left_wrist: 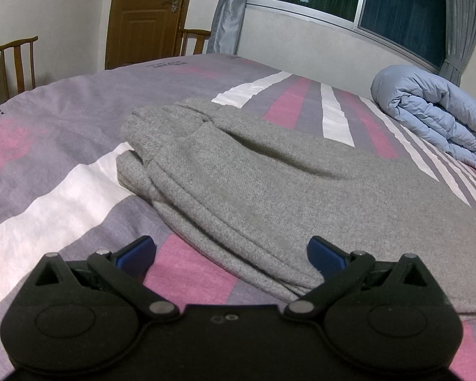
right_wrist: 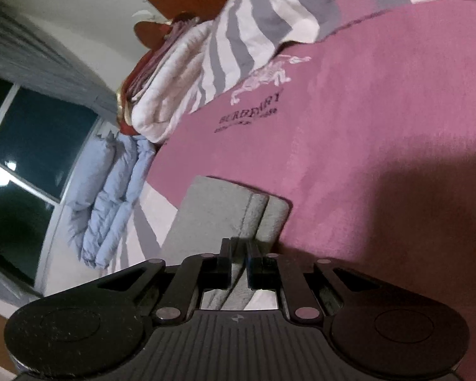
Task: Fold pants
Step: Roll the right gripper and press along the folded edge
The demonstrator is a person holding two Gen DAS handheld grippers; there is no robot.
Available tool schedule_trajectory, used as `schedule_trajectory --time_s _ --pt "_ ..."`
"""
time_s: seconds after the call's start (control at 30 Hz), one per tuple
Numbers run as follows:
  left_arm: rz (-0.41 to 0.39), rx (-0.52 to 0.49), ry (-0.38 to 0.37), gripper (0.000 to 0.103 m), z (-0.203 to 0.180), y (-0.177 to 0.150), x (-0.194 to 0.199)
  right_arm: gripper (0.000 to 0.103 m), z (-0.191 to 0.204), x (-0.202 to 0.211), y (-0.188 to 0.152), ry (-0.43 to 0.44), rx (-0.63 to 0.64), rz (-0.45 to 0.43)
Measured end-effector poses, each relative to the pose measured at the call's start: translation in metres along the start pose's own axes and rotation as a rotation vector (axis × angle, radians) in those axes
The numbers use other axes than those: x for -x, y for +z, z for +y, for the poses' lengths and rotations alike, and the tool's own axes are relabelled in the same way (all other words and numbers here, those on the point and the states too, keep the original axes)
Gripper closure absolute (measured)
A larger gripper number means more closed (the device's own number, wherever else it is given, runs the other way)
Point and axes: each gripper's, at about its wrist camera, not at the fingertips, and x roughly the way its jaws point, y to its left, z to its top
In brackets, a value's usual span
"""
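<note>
Grey knit pants (left_wrist: 269, 184) lie partly folded on the striped bedspread (left_wrist: 47, 127), filling the middle and right of the left wrist view. My left gripper (left_wrist: 231, 254) is open and empty, its blue-padded fingers (left_wrist: 325, 254) either side of the pants' near folded edge, just above it. In the tilted right wrist view my right gripper (right_wrist: 239, 254) is shut on a grey end of the pants (right_wrist: 225, 212), which hangs out beyond the fingers over the pink part of the bedspread (right_wrist: 365, 111).
A rolled light-blue quilt (left_wrist: 438, 111) lies at the bed's far right under the window; it also shows in the right wrist view (right_wrist: 111, 197). Folded striped bedding (right_wrist: 206, 63) is stacked by the headboard. Wooden chairs (left_wrist: 16, 60) and a door (left_wrist: 146, 12) stand beyond the bed.
</note>
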Motion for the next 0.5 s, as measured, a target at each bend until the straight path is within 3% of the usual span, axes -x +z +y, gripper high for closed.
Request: schedule_trajectory --time_s 0.07,0.13,0.2,0.4,0.43,0.47,0.5 --pt "0.0 0.0 0.0 0.006 0.001 0.0 0.0 0.089 -0.001 0.0 0.001 0.007 -0.021 -0.005" --pt "0.0 -0.001 0.001 0.006 0.0 0.0 0.0 0.077 0.001 -0.001 0.0 0.025 -0.027 -0.005" --pt "-0.001 0.0 0.0 0.006 0.0 0.0 0.0 0.057 0.004 0.002 0.001 0.048 -0.032 -0.007" --pt "0.0 0.0 0.001 0.006 0.0 0.0 0.0 0.055 0.012 -0.009 0.003 0.049 -0.014 0.029" --pt "0.0 0.0 0.001 0.006 0.001 0.0 0.0 0.056 0.013 -0.013 0.004 0.045 -0.004 0.041" --pt "0.0 0.0 0.001 0.006 0.001 0.0 0.0 0.074 0.016 -0.016 0.004 0.031 0.013 0.056" --pt "0.0 0.0 0.001 0.006 0.001 0.0 0.0 0.098 0.018 -0.02 0.005 0.01 0.041 0.087"
